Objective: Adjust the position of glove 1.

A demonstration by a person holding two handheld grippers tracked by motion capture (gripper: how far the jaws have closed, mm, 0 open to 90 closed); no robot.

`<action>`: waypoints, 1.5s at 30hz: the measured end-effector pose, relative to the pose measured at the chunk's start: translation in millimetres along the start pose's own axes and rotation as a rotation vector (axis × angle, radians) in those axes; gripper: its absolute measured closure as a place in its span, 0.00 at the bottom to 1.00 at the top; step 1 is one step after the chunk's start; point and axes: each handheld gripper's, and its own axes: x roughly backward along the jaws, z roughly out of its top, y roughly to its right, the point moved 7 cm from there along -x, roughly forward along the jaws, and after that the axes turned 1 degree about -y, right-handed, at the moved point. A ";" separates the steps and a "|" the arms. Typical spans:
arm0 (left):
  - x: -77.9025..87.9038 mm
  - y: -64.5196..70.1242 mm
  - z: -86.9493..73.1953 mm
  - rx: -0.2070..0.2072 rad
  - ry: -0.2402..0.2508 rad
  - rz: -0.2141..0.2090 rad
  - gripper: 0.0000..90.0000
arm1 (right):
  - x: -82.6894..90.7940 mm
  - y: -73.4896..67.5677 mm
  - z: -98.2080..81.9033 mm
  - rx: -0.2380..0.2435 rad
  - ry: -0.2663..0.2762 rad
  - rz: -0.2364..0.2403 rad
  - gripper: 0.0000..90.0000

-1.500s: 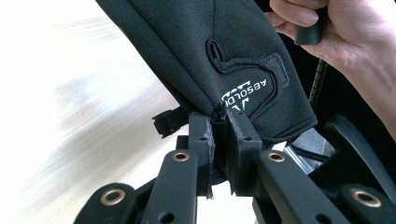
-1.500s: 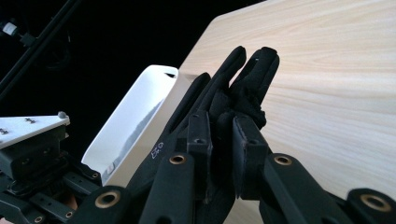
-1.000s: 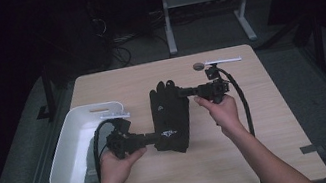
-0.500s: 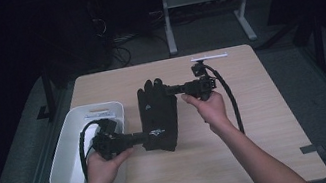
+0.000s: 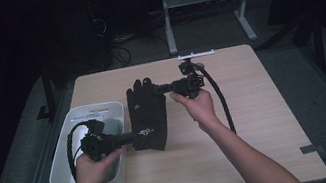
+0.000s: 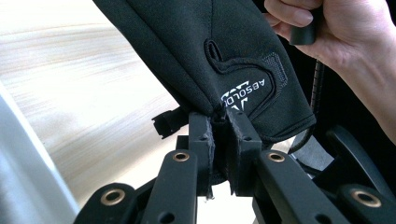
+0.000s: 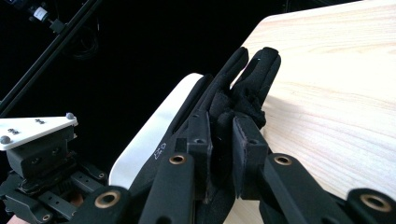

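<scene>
Glove: black glove (image 5: 147,114) stretched between both grippers above the wooden table (image 5: 257,120), just right of the bin.
Left gripper: left gripper (image 6: 223,135) clamped on the glove's cuff edge by the white logo.
Right gripper: right gripper (image 7: 222,135) pinched on the glove's finger end.
Bin: white bin (image 5: 103,111) at the table's left edge, under the left hand (image 5: 94,168); its contents cannot be made out.

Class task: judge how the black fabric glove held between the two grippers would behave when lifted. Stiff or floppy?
The black fabric glove is probably floppy: its fingers bunch where the right gripper pinches them. It likely sags unless the left gripper holds its cuff too. It seems light.
</scene>
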 end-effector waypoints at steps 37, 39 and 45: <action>69.3 -38.1 -12.1 0.075 0.076 0.066 0.91 | -76.9 -46.4 18.3 0.040 -0.047 0.065 0.88; 73.1 -41.0 -14.3 0.079 0.073 0.073 0.91 | -82.8 -49.1 17.9 0.038 -0.051 0.072 0.88; 85.7 -50.7 -20.7 0.094 0.079 0.087 0.91 | -98.6 -54.3 16.0 0.038 -0.064 0.078 0.88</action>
